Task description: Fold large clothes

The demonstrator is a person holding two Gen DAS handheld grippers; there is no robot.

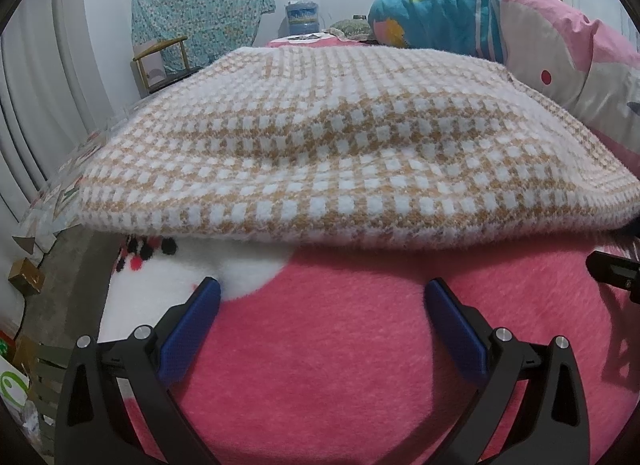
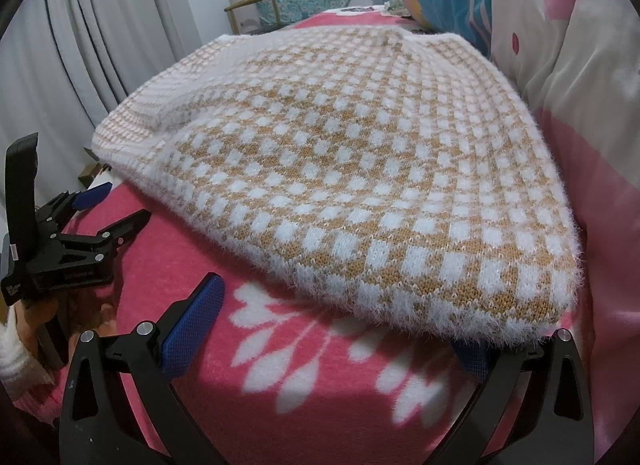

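Observation:
A fuzzy tan-and-white checked sweater point(image 1: 320, 137) lies folded on a pink blanket point(image 1: 340, 345) that covers the bed. My left gripper point(image 1: 322, 293) is open just short of the sweater's near edge, its blue pads low over the blanket with nothing between them. In the right wrist view the sweater point(image 2: 340, 169) spreads away from me. My right gripper point(image 2: 336, 309) is open at its near right corner. The right fingertip is hidden under the fuzzy hem; the left finger point(image 2: 200, 317) is bare. The left gripper point(image 2: 116, 205) shows at the left, held by a hand.
A rolled pink and blue quilt point(image 1: 540, 37) lies along the sweater's right side. White curtains point(image 2: 100, 45) hang at the left. A wooden chair point(image 1: 160, 61), a teal cloth on the wall point(image 1: 204, 5) and a water jug point(image 1: 302, 17) stand beyond the bed. Boxes point(image 1: 26, 277) sit on the floor.

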